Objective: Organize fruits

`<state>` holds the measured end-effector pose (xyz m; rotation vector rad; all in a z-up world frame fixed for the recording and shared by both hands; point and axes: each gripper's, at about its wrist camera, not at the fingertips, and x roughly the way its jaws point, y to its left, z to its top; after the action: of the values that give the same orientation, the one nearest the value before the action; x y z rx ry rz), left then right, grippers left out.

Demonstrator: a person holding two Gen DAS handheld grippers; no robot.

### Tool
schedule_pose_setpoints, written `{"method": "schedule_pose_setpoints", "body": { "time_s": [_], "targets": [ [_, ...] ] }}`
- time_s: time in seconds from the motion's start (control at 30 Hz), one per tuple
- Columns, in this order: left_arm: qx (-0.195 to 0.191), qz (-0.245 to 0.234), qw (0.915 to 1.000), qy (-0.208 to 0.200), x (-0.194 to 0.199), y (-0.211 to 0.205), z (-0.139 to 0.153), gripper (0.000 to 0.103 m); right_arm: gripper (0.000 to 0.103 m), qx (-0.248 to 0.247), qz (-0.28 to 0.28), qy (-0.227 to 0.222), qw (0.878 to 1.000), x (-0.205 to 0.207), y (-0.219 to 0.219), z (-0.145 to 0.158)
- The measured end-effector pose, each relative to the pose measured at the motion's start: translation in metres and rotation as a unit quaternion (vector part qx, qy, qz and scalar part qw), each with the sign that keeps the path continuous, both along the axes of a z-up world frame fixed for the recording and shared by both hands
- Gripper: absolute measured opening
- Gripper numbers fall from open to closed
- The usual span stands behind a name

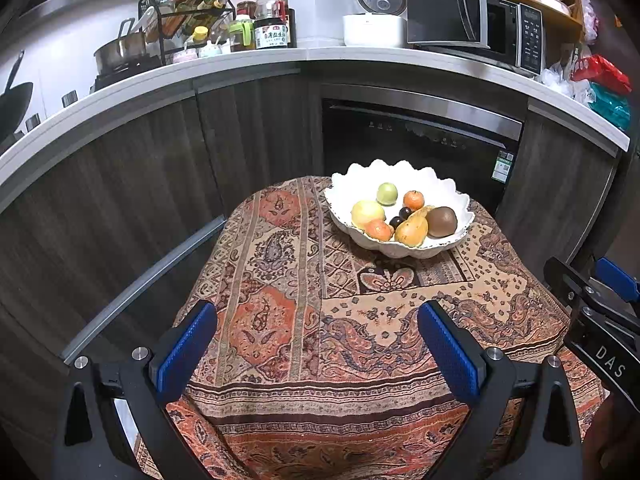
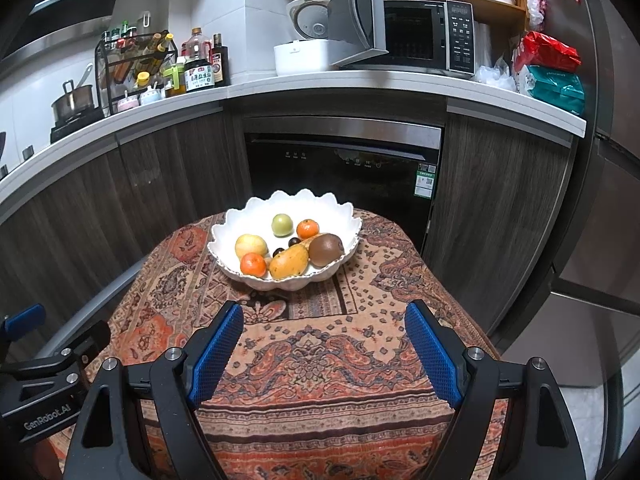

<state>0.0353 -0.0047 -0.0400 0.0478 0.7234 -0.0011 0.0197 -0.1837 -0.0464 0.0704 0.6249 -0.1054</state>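
A white scalloped bowl (image 1: 454,196) (image 2: 344,216) stands at the far end of a small table under a patterned cloth (image 1: 304,320) (image 2: 320,360). In it lie a kiwi (image 1: 441,222) (image 2: 326,250), a mango (image 1: 412,229) (image 2: 289,261), two oranges (image 1: 413,200) (image 2: 253,264), a green fruit (image 1: 387,193) (image 2: 281,224), a yellow fruit (image 1: 367,213) (image 2: 251,245) and dark grapes (image 1: 401,216) (image 2: 286,247). My left gripper (image 1: 318,344) hangs open over the near cloth, holding nothing. My right gripper (image 2: 324,344) is open too, short of the bowl and empty.
Behind the table run dark cabinets with a dishwasher (image 1: 420,140) (image 2: 344,160). The white counter (image 1: 160,76) carries a bottle rack, a pot, a rice cooker (image 2: 308,48) and a microwave (image 2: 420,36) with its door ajar. A fridge (image 2: 600,200) stands at the right.
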Motion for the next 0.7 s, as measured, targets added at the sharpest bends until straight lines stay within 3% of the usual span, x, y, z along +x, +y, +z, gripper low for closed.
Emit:
{"method": "schedule_pose_setpoints", "body": {
  "time_s": [0.7],
  "targets": [
    [-0.008, -0.004, 0.9998, 0.016, 0.0017, -0.0015, -0.0054, 0.102, 0.084, 0.001, -0.001, 0.001, 1.000, -0.0002, 0.0005, 0.0006]
  ]
}}
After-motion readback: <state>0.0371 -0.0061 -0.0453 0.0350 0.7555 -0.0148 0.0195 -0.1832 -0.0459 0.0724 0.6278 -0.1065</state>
